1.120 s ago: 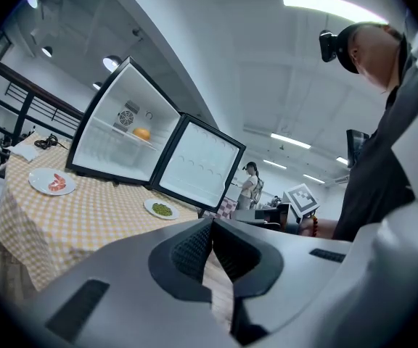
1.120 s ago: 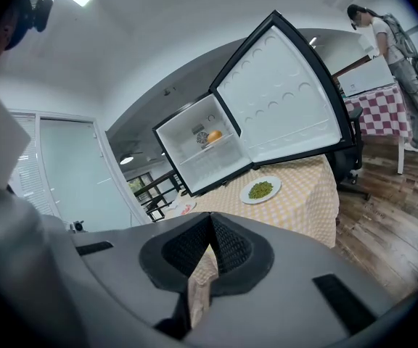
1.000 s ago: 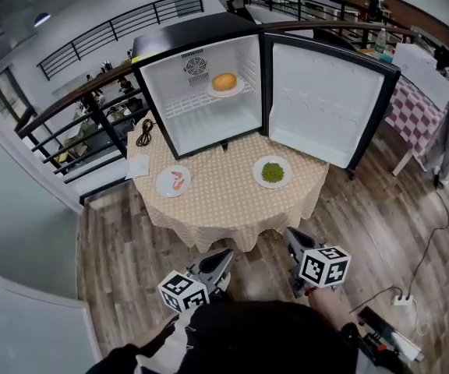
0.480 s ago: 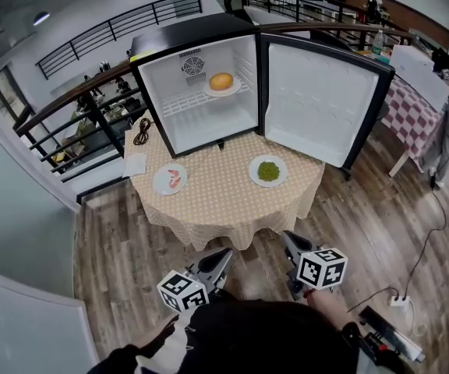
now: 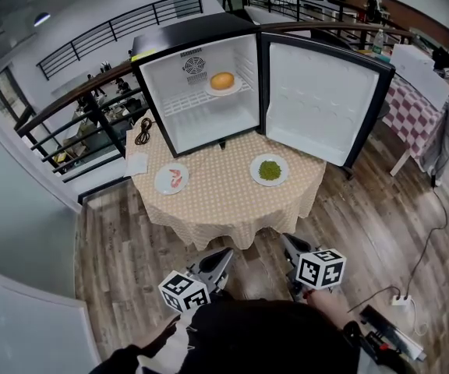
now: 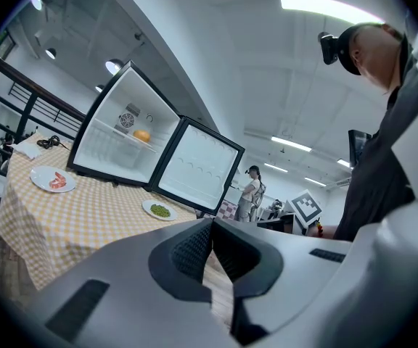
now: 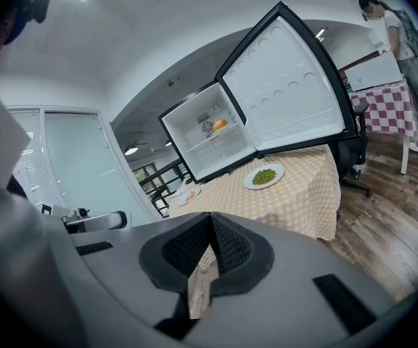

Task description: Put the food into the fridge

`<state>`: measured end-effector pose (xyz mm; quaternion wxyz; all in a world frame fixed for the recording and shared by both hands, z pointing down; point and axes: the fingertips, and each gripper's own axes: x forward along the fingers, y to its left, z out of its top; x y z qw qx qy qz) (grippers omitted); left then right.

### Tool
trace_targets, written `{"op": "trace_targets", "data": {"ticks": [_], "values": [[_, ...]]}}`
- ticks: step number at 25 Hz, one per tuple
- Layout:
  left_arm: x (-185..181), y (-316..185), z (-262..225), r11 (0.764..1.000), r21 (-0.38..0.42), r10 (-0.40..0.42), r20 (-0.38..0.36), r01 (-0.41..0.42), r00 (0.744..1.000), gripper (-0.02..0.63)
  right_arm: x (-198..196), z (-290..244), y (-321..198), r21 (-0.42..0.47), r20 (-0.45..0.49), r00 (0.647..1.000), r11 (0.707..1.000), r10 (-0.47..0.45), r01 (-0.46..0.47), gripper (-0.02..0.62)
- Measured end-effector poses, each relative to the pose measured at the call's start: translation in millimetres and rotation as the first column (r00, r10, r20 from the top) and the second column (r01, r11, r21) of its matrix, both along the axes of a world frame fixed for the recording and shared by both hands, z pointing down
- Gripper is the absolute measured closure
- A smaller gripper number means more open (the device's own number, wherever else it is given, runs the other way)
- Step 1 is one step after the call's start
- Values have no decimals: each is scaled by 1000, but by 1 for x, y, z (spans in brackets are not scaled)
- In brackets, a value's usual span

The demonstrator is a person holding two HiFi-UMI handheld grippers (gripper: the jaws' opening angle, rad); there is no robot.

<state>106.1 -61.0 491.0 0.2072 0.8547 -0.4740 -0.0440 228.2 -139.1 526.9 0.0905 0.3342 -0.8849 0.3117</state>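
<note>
A small black fridge (image 5: 201, 33) stands open on the round table (image 5: 224, 201), its door (image 5: 318, 104) swung to the right. On its wire shelf a plate carries an orange bun (image 5: 222, 80). Two more plates rest on the checked cloth: one with pink shrimp (image 5: 171, 178) at the left, one with green peas (image 5: 270, 170) at the right. Both grippers are held low in front of the table, well short of it. My left gripper (image 5: 226, 254) is shut and empty. So is my right gripper (image 5: 288, 241), its jaws closed with nothing between them.
A black cable (image 5: 143, 133) and a folded napkin (image 5: 136, 164) lie at the table's left rim. Behind runs a black railing (image 5: 92, 100). A table with a checked cloth (image 5: 415, 111) and a person stand at the right. Cords and a power strip (image 5: 400, 301) lie on the wood floor.
The view has shifted slightly, so the table and fridge sit a little further away and to the left. Both grippers stay shut in the same place.
</note>
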Motion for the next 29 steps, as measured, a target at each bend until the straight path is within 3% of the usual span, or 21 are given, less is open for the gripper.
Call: {"op": "trace_targets", "data": {"ticks": [29], "values": [[-1, -18, -8, 1000, 25, 1, 11, -1, 1000, 592, -3, -3, -13, 15, -17, 1000, 1000, -13, 14, 578]]}}
